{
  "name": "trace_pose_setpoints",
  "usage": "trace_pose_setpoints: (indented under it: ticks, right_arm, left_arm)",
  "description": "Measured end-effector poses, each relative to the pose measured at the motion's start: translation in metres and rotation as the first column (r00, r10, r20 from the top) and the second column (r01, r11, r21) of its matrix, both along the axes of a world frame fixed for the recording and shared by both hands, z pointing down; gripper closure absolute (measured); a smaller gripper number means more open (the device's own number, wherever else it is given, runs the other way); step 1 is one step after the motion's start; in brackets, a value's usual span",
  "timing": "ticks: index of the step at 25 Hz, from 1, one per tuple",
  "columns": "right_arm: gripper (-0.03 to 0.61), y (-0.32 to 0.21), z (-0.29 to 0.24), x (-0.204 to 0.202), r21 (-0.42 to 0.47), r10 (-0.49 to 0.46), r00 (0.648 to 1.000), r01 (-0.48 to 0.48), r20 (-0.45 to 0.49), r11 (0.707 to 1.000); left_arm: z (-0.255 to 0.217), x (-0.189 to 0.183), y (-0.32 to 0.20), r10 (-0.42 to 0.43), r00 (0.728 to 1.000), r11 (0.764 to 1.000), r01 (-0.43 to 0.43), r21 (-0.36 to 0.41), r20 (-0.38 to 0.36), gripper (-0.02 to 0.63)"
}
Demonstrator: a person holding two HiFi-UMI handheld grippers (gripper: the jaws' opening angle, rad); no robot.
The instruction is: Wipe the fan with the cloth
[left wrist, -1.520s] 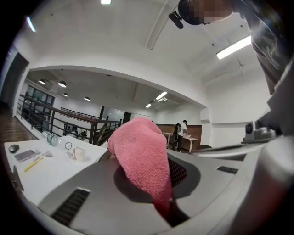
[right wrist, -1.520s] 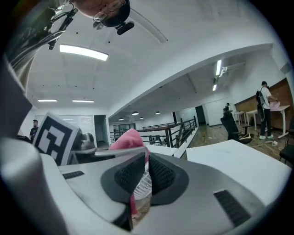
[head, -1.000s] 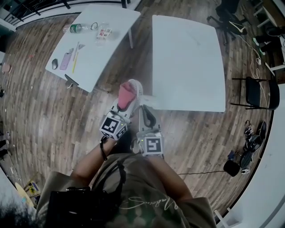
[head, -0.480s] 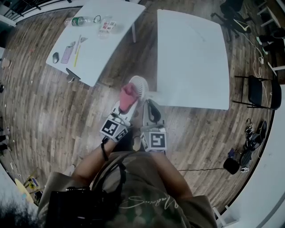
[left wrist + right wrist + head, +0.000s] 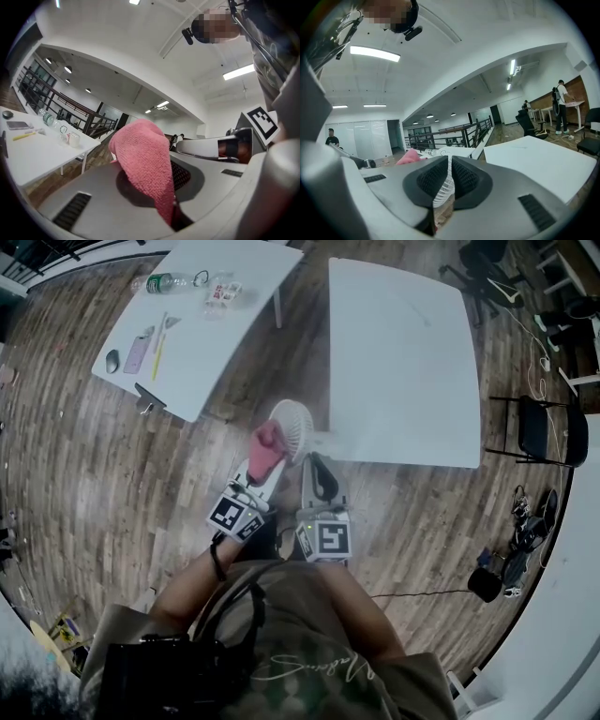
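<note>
So the left gripper (image 5: 258, 468) has dragged the pink cloth (image 5: 266, 441) toward the near-left edge of the fan (image 5: 296, 424), probably mid-wipe, with its jaws pinched nearly closed on the cloth, while the right gripper (image 5: 317, 470) is clamped on the fan's grille, by the right table (image 5: 403, 352).

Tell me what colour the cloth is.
The cloth is pink; the left gripper view shows it best.

Bright room lit by long ceiling lamps (image 5: 375, 53), dark soft shadow under the pink cloth (image 5: 145, 159), round fisheye bend, black corners, dimmer wooden floor (image 5: 84, 474), nearest parts blurry
</note>
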State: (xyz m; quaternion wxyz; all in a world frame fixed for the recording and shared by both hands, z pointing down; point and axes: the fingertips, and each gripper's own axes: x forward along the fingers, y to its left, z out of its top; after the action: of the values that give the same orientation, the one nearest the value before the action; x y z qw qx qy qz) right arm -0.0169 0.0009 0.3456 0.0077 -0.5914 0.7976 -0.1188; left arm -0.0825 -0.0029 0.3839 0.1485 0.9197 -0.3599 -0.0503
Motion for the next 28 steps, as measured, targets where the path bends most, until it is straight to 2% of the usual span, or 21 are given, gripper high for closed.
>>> trace_pose_setpoints:
  ticks: [7, 12, 17, 21, 24, 28]
  right_arm:
    - [0.557, 0.005, 0.004, -0.006, -0.013, -0.005, 1.000, 0.005, -0.011, 1.000]
    - [0.558, 0.002, 0.006, -0.010, -0.019, -0.005, 1.000, 0.004, -0.016, 1.000]
    - [0.558, 0.004, 0.006, -0.013, -0.018, -0.007, 1.000, 0.006, -0.023, 1.000]
    - [0.558, 0.005, 0.000, -0.011, -0.006, -0.001, 1.000, 0.001, -0.023, 1.000]
    - [0.558, 0.004, -0.006, -0.010, 0.011, 0.009, 1.000, -0.009, -0.022, 1.000]
    - [0.558, 0.007, -0.013, -0.006, 0.023, 0.028, 0.999, -0.027, -0.020, 0.999]
  left_arm:
    - [0.011, -0.008, 0.007, 0.006, 0.999, 0.999, -0.007, -0.045, -0.033, 0.566]
    - [0.030, -0.021, 0.005, 0.004, 1.000, 0.997, -0.005, -0.078, -0.002, 0.566]
    - [0.040, -0.037, 0.004, -0.004, 1.000, 0.993, 0.002, -0.118, -0.009, 0.566]
    - [0.003, -0.038, -0.001, 0.003, 0.998, 0.997, -0.008, -0.083, -0.065, 0.566]
    - [-0.036, -0.027, -0.011, 0.032, 0.994, 0.999, -0.033, -0.012, -0.108, 0.566]
    - [-0.063, 0.000, -0.028, 0.066, 0.993, 0.997, -0.060, 0.055, -0.099, 0.566]
